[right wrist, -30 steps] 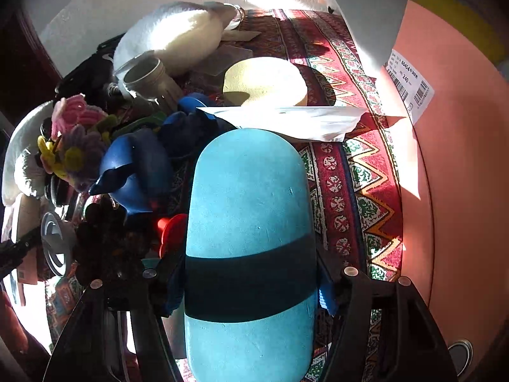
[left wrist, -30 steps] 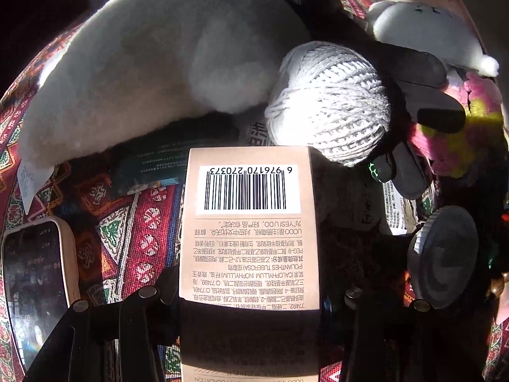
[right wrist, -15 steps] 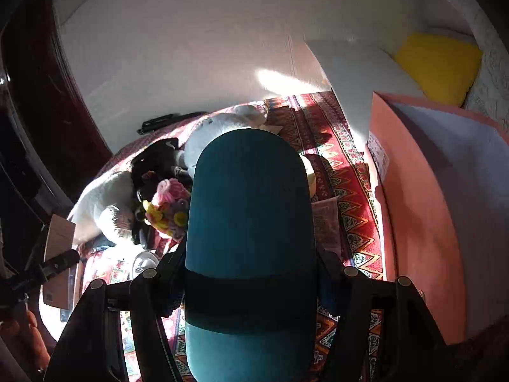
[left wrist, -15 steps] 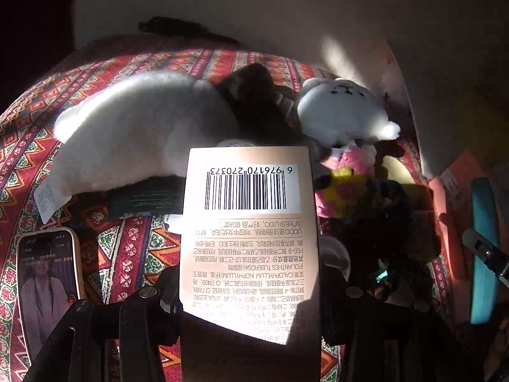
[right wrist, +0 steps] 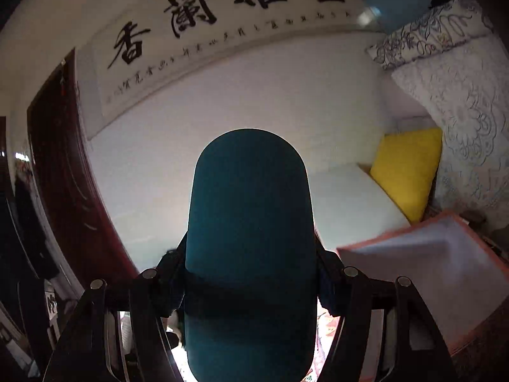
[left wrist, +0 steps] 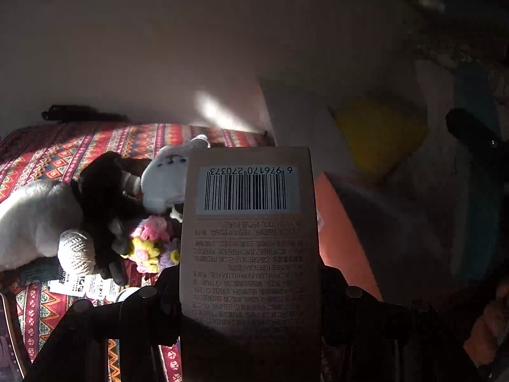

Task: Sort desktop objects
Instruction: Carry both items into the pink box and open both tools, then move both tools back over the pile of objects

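Two tools are each loaded. Left tool (left wrist: 249,289) is pinching a tan carton (left wrist: 248,238), barcode face toward the camera, long axis running forward along the fingers. Right tool (right wrist: 251,280) is pinching a teal oval case (right wrist: 249,222), likewise lengthwise between the fingers and raised well clear of the desk.

Governing relation: the orange-rimmed tray (right wrist: 429,273) lies ahead and to the right of the right tool, below the case. In the left wrist view its orange wall (left wrist: 342,238) stands just right of the carton. Judged nearer to the right hand; the case would probably go in first, lengthwise.

Surface: patterned red cloth (left wrist: 79,149) covers the desk. Unsorted there: a white plush (left wrist: 35,219), a dark plush (left wrist: 101,203), a grey plush (left wrist: 162,181), a ball of twine (left wrist: 76,251), and crocheted flowers (left wrist: 149,245).

Room: white wall carrying a calligraphy banner (right wrist: 222,22), a dark door (right wrist: 63,175) at left, a yellow cushion (right wrist: 407,172) at right. Lighting is dim; tray contents cannot be determined.
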`<action>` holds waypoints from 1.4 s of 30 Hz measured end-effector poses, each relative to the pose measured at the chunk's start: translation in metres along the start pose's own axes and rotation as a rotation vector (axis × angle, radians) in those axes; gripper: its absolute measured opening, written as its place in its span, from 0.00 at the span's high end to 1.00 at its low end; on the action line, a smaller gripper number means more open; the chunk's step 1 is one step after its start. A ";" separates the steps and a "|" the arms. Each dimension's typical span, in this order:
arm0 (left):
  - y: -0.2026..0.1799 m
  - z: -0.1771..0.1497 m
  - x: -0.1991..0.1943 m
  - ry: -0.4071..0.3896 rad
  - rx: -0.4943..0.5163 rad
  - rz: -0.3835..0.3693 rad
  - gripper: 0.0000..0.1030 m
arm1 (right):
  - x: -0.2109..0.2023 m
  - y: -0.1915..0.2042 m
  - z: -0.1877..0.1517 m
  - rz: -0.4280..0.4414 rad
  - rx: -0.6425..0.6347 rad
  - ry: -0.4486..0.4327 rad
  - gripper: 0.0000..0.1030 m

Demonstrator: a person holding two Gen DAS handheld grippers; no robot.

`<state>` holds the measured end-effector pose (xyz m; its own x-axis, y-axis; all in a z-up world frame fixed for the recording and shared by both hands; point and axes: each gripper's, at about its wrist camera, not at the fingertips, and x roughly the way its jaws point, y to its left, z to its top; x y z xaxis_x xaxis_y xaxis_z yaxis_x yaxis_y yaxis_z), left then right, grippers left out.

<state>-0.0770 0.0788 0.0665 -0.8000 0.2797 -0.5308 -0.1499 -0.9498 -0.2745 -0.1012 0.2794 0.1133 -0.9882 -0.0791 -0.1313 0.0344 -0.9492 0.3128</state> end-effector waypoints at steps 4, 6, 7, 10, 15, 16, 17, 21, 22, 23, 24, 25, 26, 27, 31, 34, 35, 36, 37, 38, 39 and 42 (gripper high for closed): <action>-0.058 0.019 0.000 -0.051 0.073 -0.077 0.50 | -0.049 -0.020 0.033 -0.084 -0.034 -0.147 0.33; -0.085 0.025 0.007 -0.061 0.108 -0.114 0.50 | -0.068 -0.036 0.040 -0.139 -0.035 -0.188 0.33; -0.097 0.027 0.012 -0.058 0.122 -0.135 0.50 | -0.076 -0.046 0.043 -0.167 -0.031 -0.202 0.33; -0.133 0.031 0.031 -0.043 0.159 -0.192 0.50 | -0.082 -0.078 0.050 -0.246 -0.005 -0.197 0.33; -0.183 0.031 0.069 -0.012 0.221 -0.256 0.50 | -0.058 -0.148 0.042 -0.319 0.076 -0.114 0.33; -0.189 0.029 0.079 -0.002 0.229 -0.250 0.49 | -0.053 -0.161 0.038 -0.328 0.096 -0.096 0.33; -0.194 0.027 0.091 0.015 0.234 -0.247 0.49 | -0.047 -0.175 0.033 -0.339 0.113 -0.074 0.33; -0.205 0.014 0.142 0.125 0.217 -0.253 0.49 | -0.020 -0.222 0.009 -0.376 0.165 0.024 0.33; -0.207 0.010 0.152 0.144 0.216 -0.244 0.49 | -0.013 -0.231 0.003 -0.379 0.179 0.050 0.33; -0.211 0.004 0.162 0.159 0.220 -0.231 0.49 | -0.007 -0.239 -0.004 -0.378 0.192 0.073 0.33; -0.214 -0.001 0.172 0.174 0.224 -0.220 0.49 | -0.002 -0.246 -0.009 -0.373 0.206 0.093 0.33; -0.215 -0.005 0.180 0.186 0.226 -0.214 0.49 | 0.004 -0.253 -0.014 -0.368 0.219 0.112 0.33; -0.215 -0.009 0.187 0.201 0.224 -0.209 0.49 | 0.008 -0.259 -0.018 -0.361 0.229 0.129 0.33; -0.215 -0.013 0.193 0.216 0.217 -0.210 0.49 | 0.011 -0.264 -0.020 -0.351 0.235 0.142 0.33; -0.215 -0.021 0.202 0.235 0.209 -0.212 0.41 | 0.014 -0.273 -0.027 -0.386 0.244 0.133 0.16; -0.208 -0.019 0.194 0.178 0.191 -0.162 0.05 | 0.002 -0.271 -0.024 -0.429 0.243 0.059 0.00; -0.204 -0.018 0.190 0.155 0.185 -0.146 0.03 | -0.001 -0.270 -0.022 -0.432 0.245 0.047 0.00; -0.200 -0.016 0.185 0.141 0.180 -0.134 0.03 | -0.002 -0.268 -0.020 -0.432 0.249 0.040 0.00; -0.196 -0.014 0.181 0.138 0.173 -0.129 0.03 | -0.004 -0.266 -0.018 -0.431 0.252 0.035 0.00; -0.191 -0.011 0.179 0.140 0.159 -0.129 0.03 | -0.004 -0.262 -0.017 -0.433 0.250 0.032 0.00; -0.185 -0.008 0.176 0.141 0.144 -0.132 0.03 | -0.005 -0.258 -0.015 -0.437 0.244 0.030 0.00; -0.169 -0.002 0.158 0.123 0.125 -0.131 0.03 | -0.010 -0.240 -0.010 -0.443 0.220 0.014 0.00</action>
<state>-0.1769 0.2842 0.0277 -0.6934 0.4092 -0.5930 -0.3245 -0.9122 -0.2501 -0.0985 0.5052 0.0298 -0.8984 0.3122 -0.3088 -0.4226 -0.8058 0.4148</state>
